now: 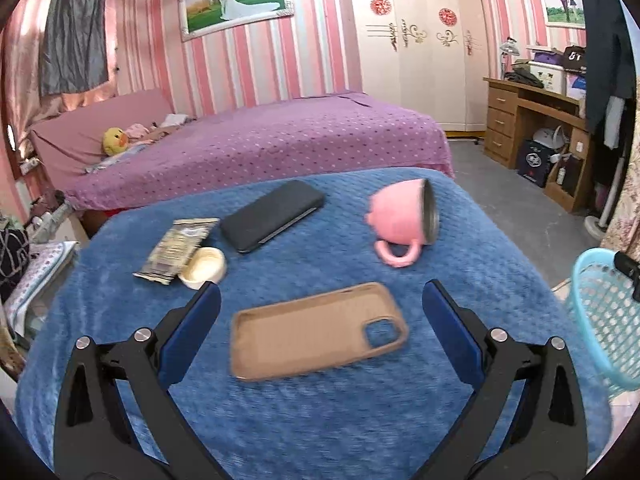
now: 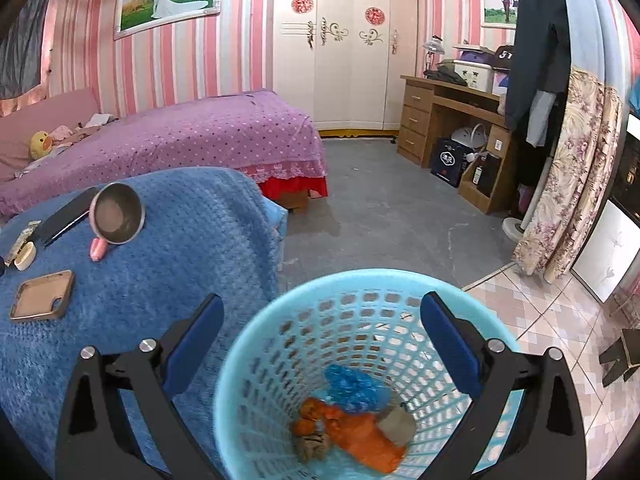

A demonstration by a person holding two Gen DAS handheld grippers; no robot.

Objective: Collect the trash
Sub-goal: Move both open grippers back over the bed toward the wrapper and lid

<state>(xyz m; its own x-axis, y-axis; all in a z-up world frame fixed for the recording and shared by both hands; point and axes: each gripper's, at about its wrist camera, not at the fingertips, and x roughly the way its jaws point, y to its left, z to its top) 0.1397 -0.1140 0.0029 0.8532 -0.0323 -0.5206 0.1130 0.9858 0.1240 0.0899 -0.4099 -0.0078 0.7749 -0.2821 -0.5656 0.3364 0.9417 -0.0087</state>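
A crumpled snack wrapper and a small cream lid lie on the blue blanket, just ahead of my left finger. My left gripper is open and empty, hovering over a tan phone case. My right gripper is open and empty above the light blue mesh basket, which holds orange, blue and brown trash. The basket's edge also shows in the left wrist view.
A black phone and a tipped pink cup lie on the blanket. A purple bed stands behind it, a wooden desk and hanging clothes at the right. The grey floor lies beyond the basket.
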